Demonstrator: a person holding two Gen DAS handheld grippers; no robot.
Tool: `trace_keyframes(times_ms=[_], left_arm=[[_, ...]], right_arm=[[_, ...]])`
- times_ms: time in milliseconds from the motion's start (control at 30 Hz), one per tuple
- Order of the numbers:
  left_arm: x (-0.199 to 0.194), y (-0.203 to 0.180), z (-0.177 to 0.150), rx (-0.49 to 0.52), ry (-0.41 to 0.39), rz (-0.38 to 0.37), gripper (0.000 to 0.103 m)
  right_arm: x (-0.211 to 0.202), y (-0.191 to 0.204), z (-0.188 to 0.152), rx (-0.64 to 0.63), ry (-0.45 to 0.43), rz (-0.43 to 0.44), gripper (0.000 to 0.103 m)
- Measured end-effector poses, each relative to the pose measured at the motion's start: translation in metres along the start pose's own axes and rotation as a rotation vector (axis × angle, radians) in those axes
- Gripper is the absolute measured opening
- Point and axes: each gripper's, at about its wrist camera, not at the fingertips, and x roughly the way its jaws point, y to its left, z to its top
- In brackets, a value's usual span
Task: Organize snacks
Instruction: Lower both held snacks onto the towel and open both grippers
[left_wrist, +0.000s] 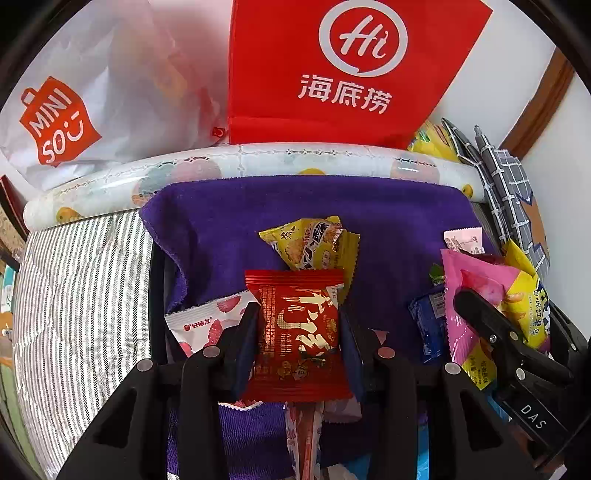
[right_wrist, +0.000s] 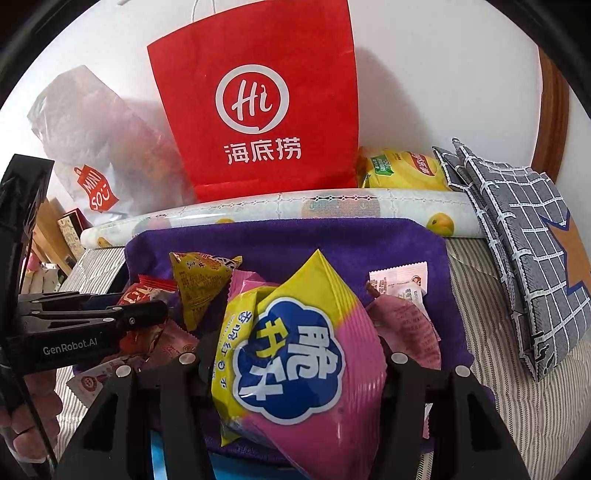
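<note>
While the left gripper (left_wrist: 297, 328) is pinching a red snack packet (left_wrist: 297, 332) over the purple towel (left_wrist: 221, 221), its lower edge is hiding other wrappers. Right gripper (right_wrist: 295, 354) is clamping a pink-yellow chip bag (right_wrist: 303, 354), blocking towel's centre; only right view is showing red bag's (right_wrist: 258, 110) handles.

Red Hi bag (left_wrist: 354, 70): top edge and handles cut off by the frame in the left wrist view. White Miniso bag (right_wrist: 92, 147), left of the red bag: contents only a blur through its skin. Yellow packet (right_wrist: 402, 168), right of the red bag: partly hidden behind it. Small white sachet (right_wrist: 400, 282), below and right of it: print too small to read.
</note>
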Motion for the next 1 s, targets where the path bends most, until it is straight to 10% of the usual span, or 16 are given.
trace_keyframes(times_ms=[1000], left_arm=[[-0.033, -0.008, 0.005, 0.025, -0.07, 0.004, 0.066]], right_arm=[[0.0, 0.0, 0.0, 0.005, -0.004, 0.013, 0.056]])
